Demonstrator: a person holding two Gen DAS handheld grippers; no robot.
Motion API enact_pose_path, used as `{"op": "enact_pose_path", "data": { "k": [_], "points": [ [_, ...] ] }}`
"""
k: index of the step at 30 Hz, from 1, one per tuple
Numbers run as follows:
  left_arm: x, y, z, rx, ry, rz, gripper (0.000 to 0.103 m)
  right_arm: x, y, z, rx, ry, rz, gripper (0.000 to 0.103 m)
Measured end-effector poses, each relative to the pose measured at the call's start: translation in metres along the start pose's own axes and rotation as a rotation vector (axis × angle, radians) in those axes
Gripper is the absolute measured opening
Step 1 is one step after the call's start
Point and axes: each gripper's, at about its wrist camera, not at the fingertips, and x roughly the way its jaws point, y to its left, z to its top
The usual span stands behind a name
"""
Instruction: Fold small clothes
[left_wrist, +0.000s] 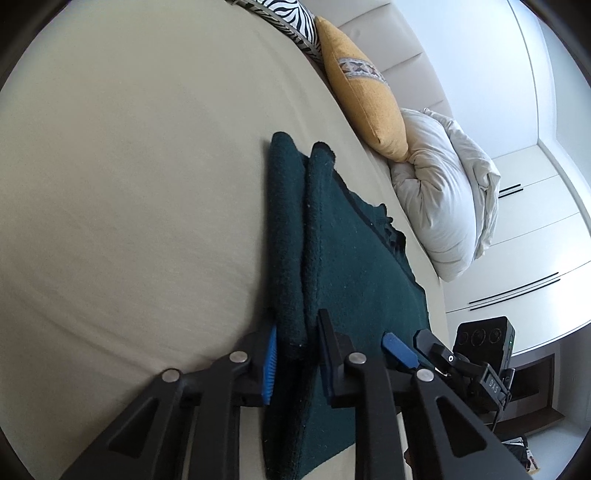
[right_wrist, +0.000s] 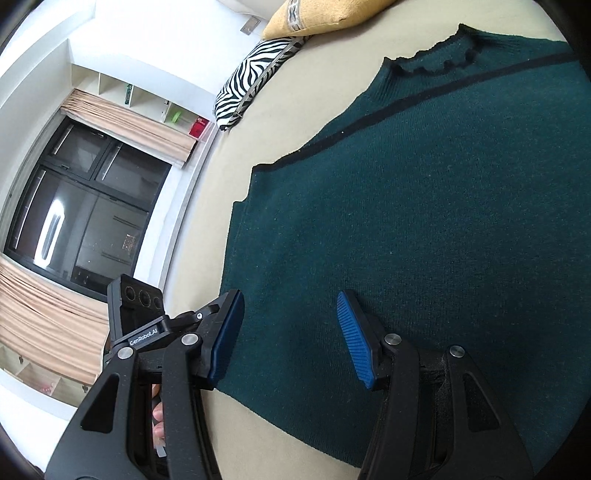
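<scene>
Pinching a raised double fold of the dark green knit top (left_wrist: 295, 236), the left gripper (left_wrist: 295, 354) holds thick fabric between its blue pads, jaws closed on the bunch, while the right gripper (right_wrist: 291, 343) hangs over the lower body of the same garment with its jaws spread wide and nothing between them. The top lies spread on the beige bed sheet (left_wrist: 129, 166), collar toward the far end near the yellow cushion (left_wrist: 365, 92) and the zebra-print cushion (right_wrist: 251, 77). My worry is that the left pinch takes only part of the bunched layers; if so, a lift could let the under layer slide out and the fold would land crooked. Loose knit may also stretch or drag across the sheet, wrinkling the flat panel. If the right gripper closes where it hovers, mid-panel rather than at an edge, it might gather a pucker instead of a clean hem. Hard to judge: how many layers sit in the left pinch, whether the sleeves are tucked under, and where the near hem ends, since the gripper bodies cover it and the garment runs out of the right wrist view at the right.
</scene>
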Motion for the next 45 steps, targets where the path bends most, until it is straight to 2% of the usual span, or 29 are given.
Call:
{"op": "enact_pose_path", "data": {
  "k": [5, 8, 9, 11, 14, 17, 22, 24, 26, 29, 31, 32, 33, 36, 37, 40, 43, 45],
  "points": [
    [-0.001, -0.012, -0.003, 0.065, -0.026, 0.056, 0.019, -0.001, 0.004, 0.0, -0.01, 0.009, -0.019, 0.051],
    [0.0, -0.03, -0.003, 0.155, -0.029, 0.135, 0.018, 0.008, -0.004, 0.0, -0.006, 0.019, -0.031, 0.05],
    [0.001, -0.041, -0.004, 0.205, -0.03, 0.177, 0.018, 0.01, -0.005, -0.001, -0.015, 0.02, -0.026, 0.05],
    [0.002, -0.059, -0.005, 0.272, -0.033, 0.215, 0.017, 0.006, -0.011, 0.0, 0.004, 0.02, 0.009, 0.049],
    [0.001, -0.096, -0.006, 0.344, -0.039, 0.22, 0.017, -0.015, -0.023, 0.005, 0.07, 0.004, 0.066, 0.05],
    [0.013, -0.143, -0.015, 0.417, -0.037, 0.205, 0.016, -0.058, -0.046, 0.015, 0.13, -0.063, 0.125, 0.052],
    [0.079, -0.218, -0.051, 0.546, 0.034, 0.157, 0.016, -0.116, -0.097, 0.033, 0.242, -0.124, 0.216, 0.052],
    [0.112, -0.228, -0.064, 0.546, 0.07, 0.137, 0.016, -0.124, -0.119, 0.036, 0.283, -0.107, 0.246, 0.052],
    [0.146, -0.223, -0.074, 0.498, 0.11, 0.116, 0.016, -0.127, -0.139, 0.035, 0.332, -0.091, 0.243, 0.052],
    [0.164, -0.213, -0.087, 0.441, 0.129, 0.097, 0.019, -0.126, -0.161, 0.03, 0.378, -0.074, 0.298, 0.05],
    [0.157, -0.213, -0.095, 0.422, 0.118, 0.063, 0.022, -0.128, -0.165, 0.029, 0.387, -0.08, 0.327, 0.05],
    [0.152, -0.216, -0.097, 0.424, 0.122, 0.043, 0.03, -0.129, -0.165, 0.03, 0.384, -0.079, 0.325, 0.05],
    [0.145, -0.218, -0.1, 0.428, 0.125, 0.027, 0.034, -0.129, -0.165, 0.031, 0.381, -0.075, 0.319, 0.05],
    [0.106, -0.226, -0.109, 0.455, 0.112, -0.079, 0.037, -0.127, -0.16, 0.033, 0.364, -0.055, 0.291, 0.05],
    [0.097, -0.229, -0.112, 0.466, 0.094, -0.088, 0.038, -0.128, -0.158, 0.033, 0.357, -0.05, 0.279, 0.051],
    [0.062, -0.211, -0.104, 0.441, 0.014, -0.077, 0.038, -0.127, -0.152, 0.033, 0.337, -0.04, 0.236, 0.05],
    [0.052, -0.188, -0.088, 0.394, -0.006, -0.038, 0.038, -0.126, -0.142, 0.034, 0.313, -0.032, 0.156, 0.049],
    [0.056, -0.179, -0.078, 0.37, -0.006, -0.026, 0.038, -0.119, -0.124, 0.033, 0.269, -0.015, 0.057, 0.031]
  ]
}}
